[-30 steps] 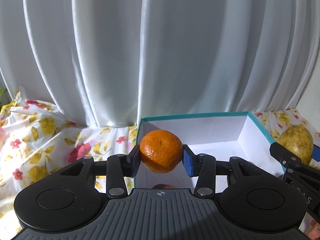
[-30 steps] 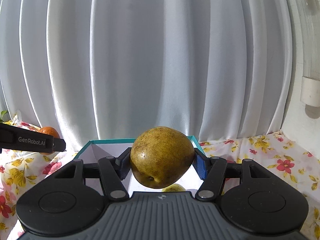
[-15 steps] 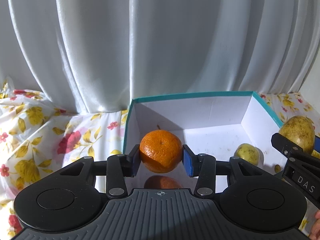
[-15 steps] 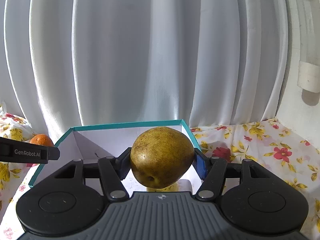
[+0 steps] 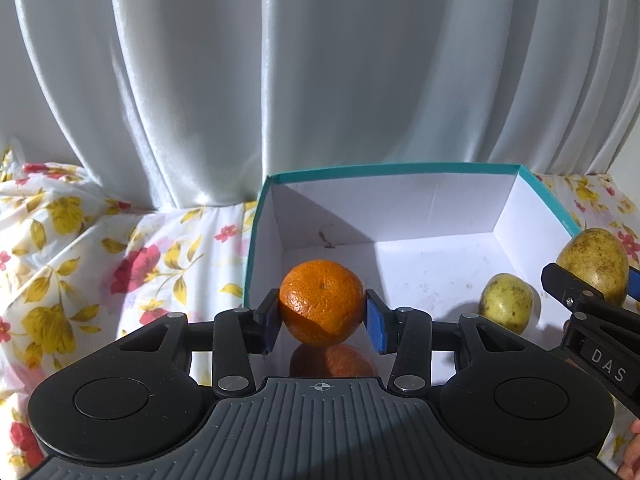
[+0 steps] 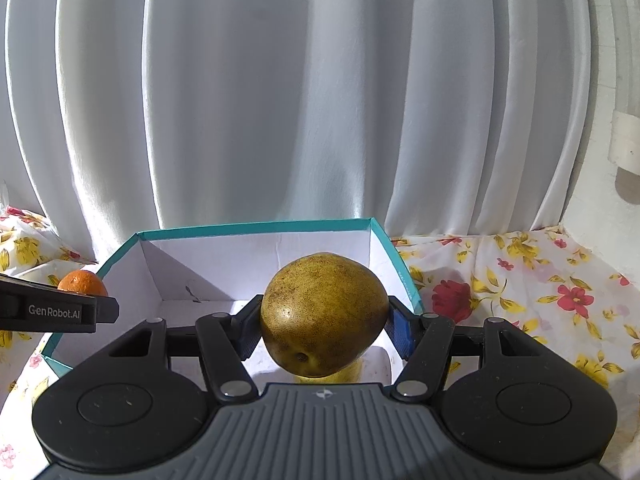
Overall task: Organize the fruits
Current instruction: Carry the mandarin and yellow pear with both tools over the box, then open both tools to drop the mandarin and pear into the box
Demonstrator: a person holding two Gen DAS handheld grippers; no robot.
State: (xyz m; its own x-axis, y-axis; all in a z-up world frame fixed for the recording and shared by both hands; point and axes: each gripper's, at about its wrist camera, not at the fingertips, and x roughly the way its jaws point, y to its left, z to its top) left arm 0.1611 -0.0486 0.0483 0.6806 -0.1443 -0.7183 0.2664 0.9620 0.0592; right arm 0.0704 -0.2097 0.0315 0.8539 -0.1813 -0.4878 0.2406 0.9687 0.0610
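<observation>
We hold one fruit in each tool, and both hang over the box point(image 5: 440, 170), which we judge to be where the fruit is meant to go.

The left tool point(image 5: 322, 320) is clamped on the orange point(image 5: 322, 306), a pad pressing at its 9 and 3 o'clock sides, so the round fruit sits at its widest line and should not roll out. It hangs over the box's near left part, above its own reflection on the tool's body.

The right tool point(image 6: 324, 330) is clamped on the pear point(image 6: 324, 314) the same way, sideways across the middle. In the left view it shows at 3 o'clock, by the box's right wall.

A small pear point(image 5: 506, 302) already lies on the box floor, at about 4 o'clock from the orange.

The orange is bright, with a pitted peel and a small stem mark near the top. The held pear is dull yellow-brown, finely speckled, its dark blossom end turned down towards us. The box is white inside with a teal rim, on a flowered cloth point(image 6: 520, 280) before a white curtain point(image 6: 320, 100).
</observation>
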